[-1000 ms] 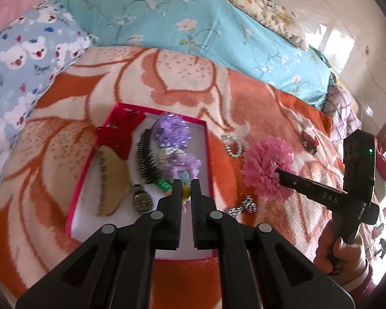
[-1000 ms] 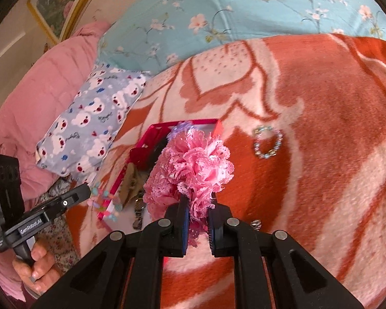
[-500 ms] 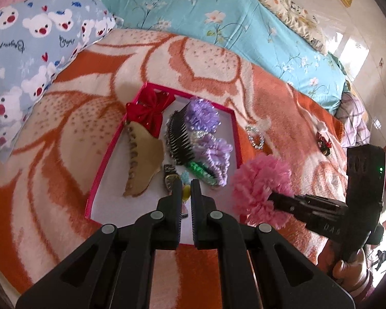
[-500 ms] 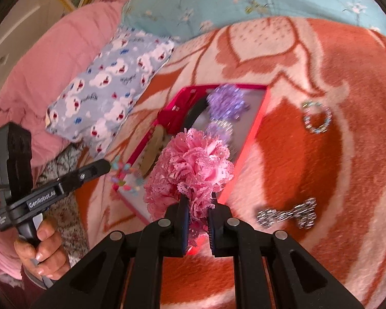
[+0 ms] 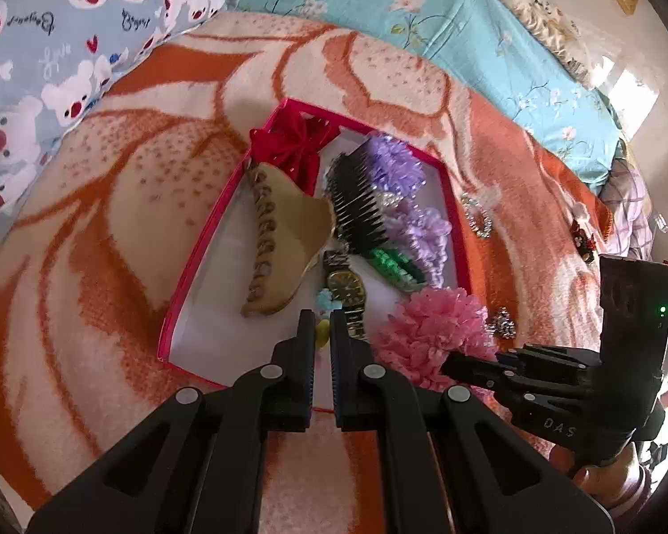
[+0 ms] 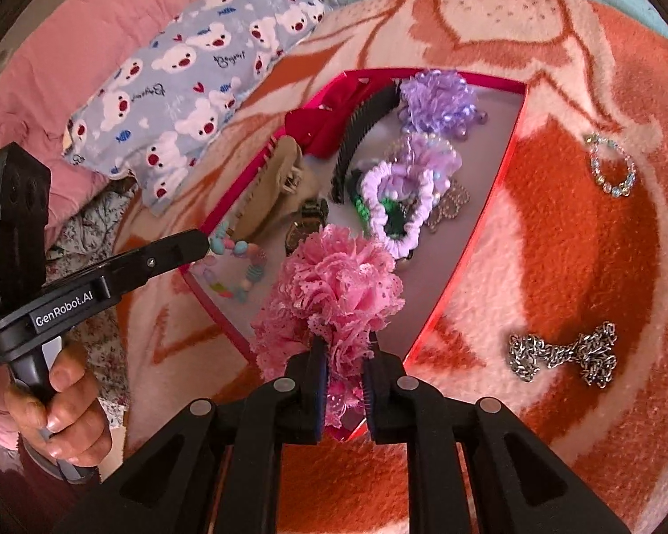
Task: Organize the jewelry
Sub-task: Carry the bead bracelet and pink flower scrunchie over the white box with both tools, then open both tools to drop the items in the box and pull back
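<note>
I have the pink lace hair flower (image 6: 334, 285) between the jaws of my right gripper (image 6: 344, 347), low over the near corner of the red-rimmed box (image 6: 503, 187); those jaws are opening, the lace still between them. My left gripper (image 5: 321, 329) has its jaws together on a pastel bead bracelet (image 6: 236, 267) hanging over the box's near end. By my reckoning the job is mostly done: the red bow (image 5: 298, 144), tan claw clip (image 5: 285, 240), black comb (image 5: 356, 204), purple scrunchies (image 6: 436, 98) and watch (image 5: 345, 287) already lie inside. Left on the bed blanket (image 6: 579, 244) are a crystal bracelet (image 6: 612, 169) and a silver chain (image 6: 561, 351). The right view shows the bracelet's whole loop; the left view catches only a bead or two, but adds a small red ornament (image 5: 585, 240) farther off.
</note>
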